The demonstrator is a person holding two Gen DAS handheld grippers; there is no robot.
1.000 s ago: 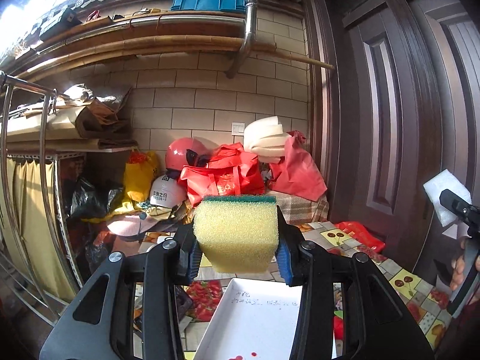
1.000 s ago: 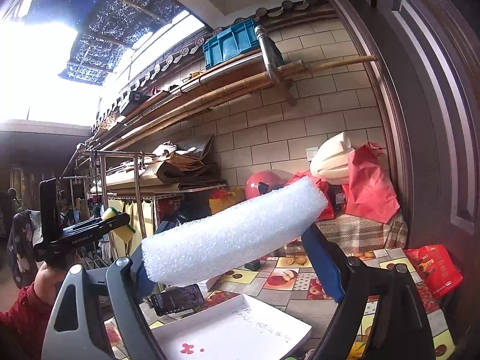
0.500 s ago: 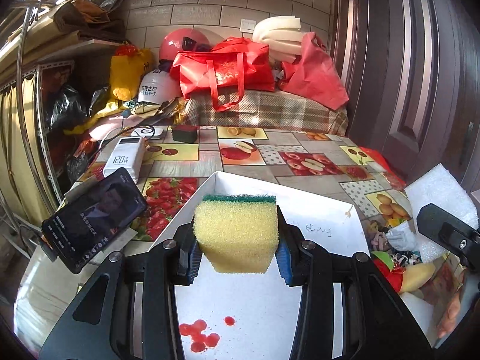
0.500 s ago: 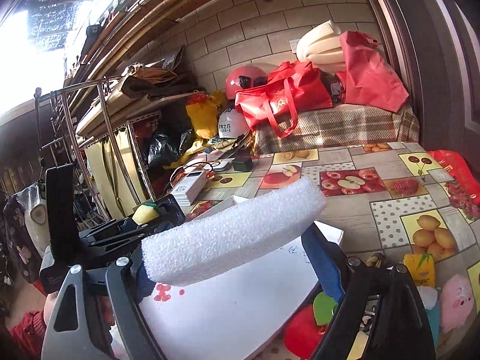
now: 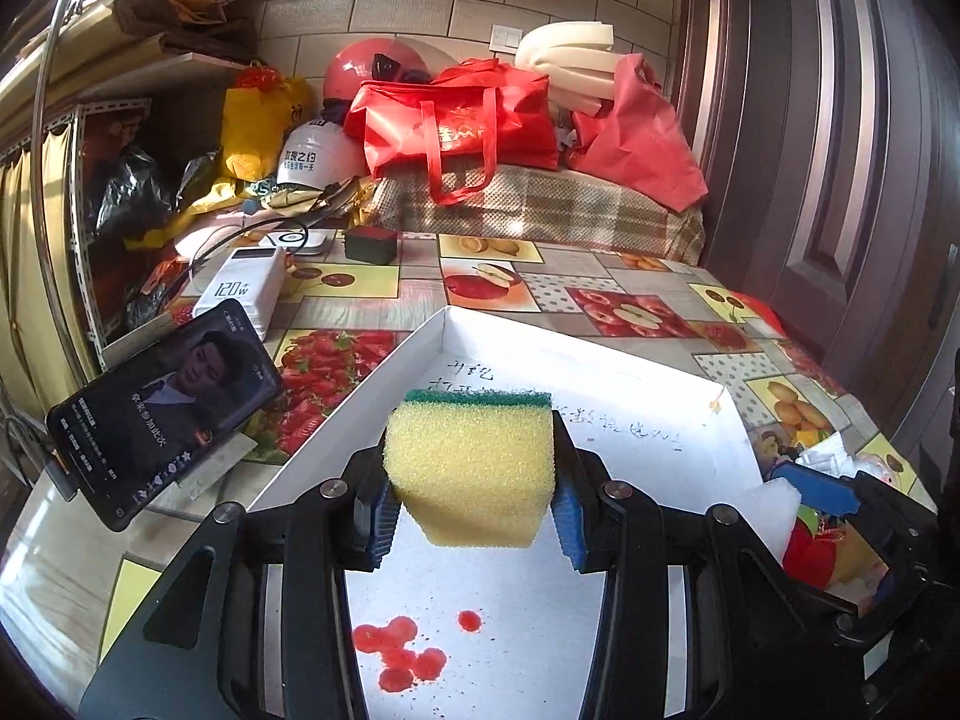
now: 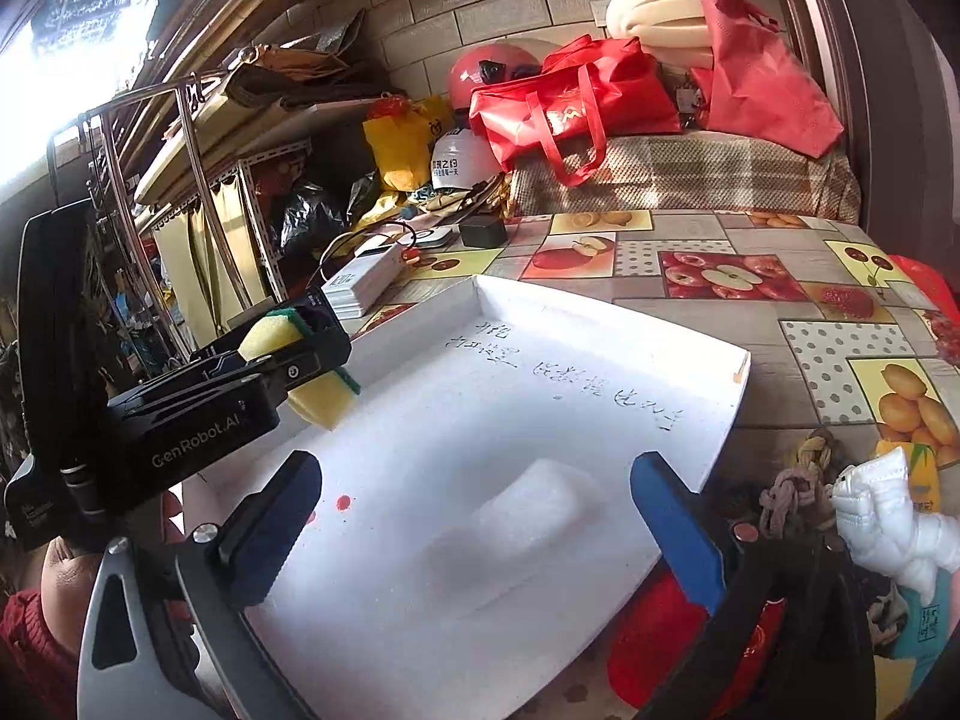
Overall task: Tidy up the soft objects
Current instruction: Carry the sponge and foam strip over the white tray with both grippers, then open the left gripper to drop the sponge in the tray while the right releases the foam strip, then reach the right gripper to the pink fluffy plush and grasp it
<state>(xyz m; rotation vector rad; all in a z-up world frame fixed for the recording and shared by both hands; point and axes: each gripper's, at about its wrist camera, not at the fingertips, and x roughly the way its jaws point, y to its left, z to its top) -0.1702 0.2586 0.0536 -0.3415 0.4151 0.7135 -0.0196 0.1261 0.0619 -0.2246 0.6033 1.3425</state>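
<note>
Left wrist view: left gripper clamps the sponge by its two short sides, blue pads pressed in, foam bulging a bit past them. The sponge is a yellow open-cell block with a thin green scouring layer on its far edge; its long axis runs left-right across the jaws. It hangs over the near-middle of the white tray, not touching the floor as far as I can tell, with red spots on the floor just near of it. The tray is shallow, thin-walled, matte, with handwriting at the far end. A phone leans to the left and a power bank lies farther left. The next move looks like a straight drop, as the tray is directly under the sponge. Right wrist view: right gripper has its jaws opening wide and nothing pressed between the pads. The foam piece lies on the tray floor between and just beyond the fingertips; it is white, fine-bubbled, a rounded slab blurred in the frame, with its long axis running near-left to far-right. The left gripper, with the sponge, sits at the tray's left wall, so the left hand is the nearer one to the free space at the left. A pile of soft toys lies off the tray's right edge, nearest the right hand, on the fruit-print cloth.
</note>
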